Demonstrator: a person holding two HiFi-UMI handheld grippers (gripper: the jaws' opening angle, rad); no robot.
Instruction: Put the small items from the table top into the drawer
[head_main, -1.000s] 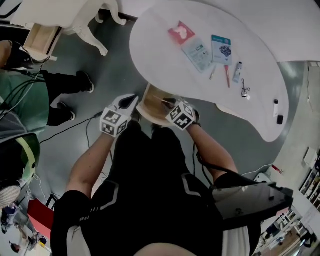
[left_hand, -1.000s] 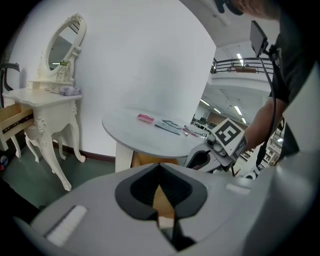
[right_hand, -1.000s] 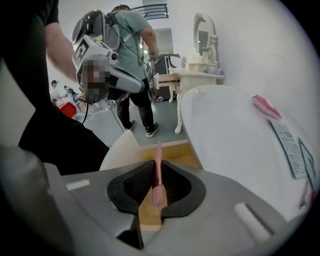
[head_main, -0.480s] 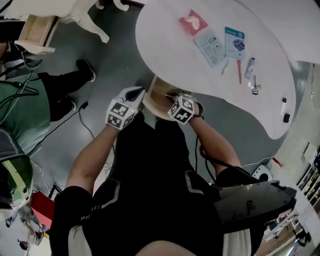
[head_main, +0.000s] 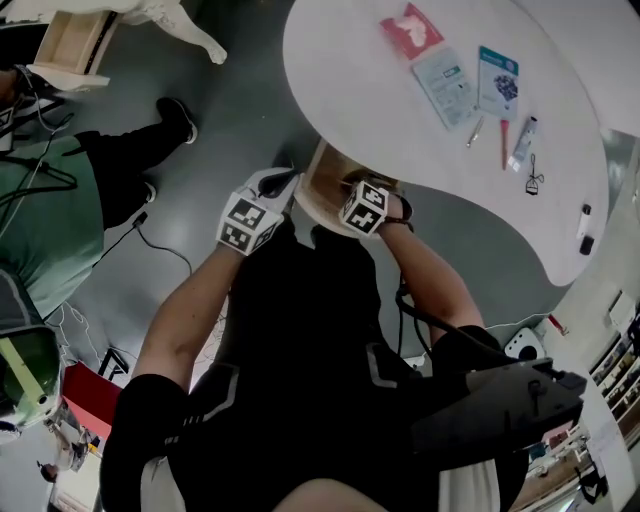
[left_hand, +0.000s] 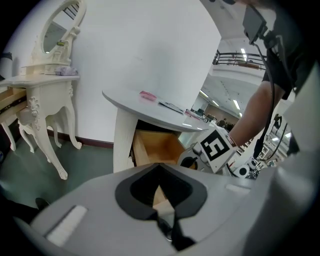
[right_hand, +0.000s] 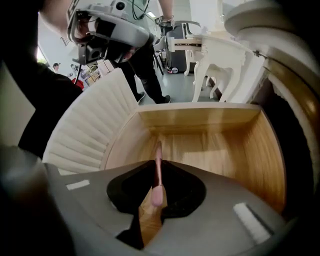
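Looking steeply down, the head view has the big white curved table top (head_main: 350, 90) filling the upper right of the frame. The wooden drawer (head_main: 322, 192) is pulled out from under its near edge, right at centre. Over in the left gripper view, a white vanity table (left_hand: 47, 85) with a mirror sits at upper left.

Both grippers are at the drawer. The right gripper (head_main: 347, 187) reaches over the open box, and its own view shows the jaws pinching a thin pink stick (right_hand: 158, 170), which pokes forward above the bare drawer floor. The left gripper (head_main: 283, 182) hangs just left of the drawer front with its jaws pressed together on nothing.

Everything else small is up on the table top, toward the upper right of the head view:
- a red packet (head_main: 410, 30)
- a clear packet (head_main: 445, 85) and a blue card packet (head_main: 497, 82) side by side
- a red pen (head_main: 503, 143) next to a pale tube (head_main: 522, 143)
- a little black clip (head_main: 533, 183) further right, too small to make out properly
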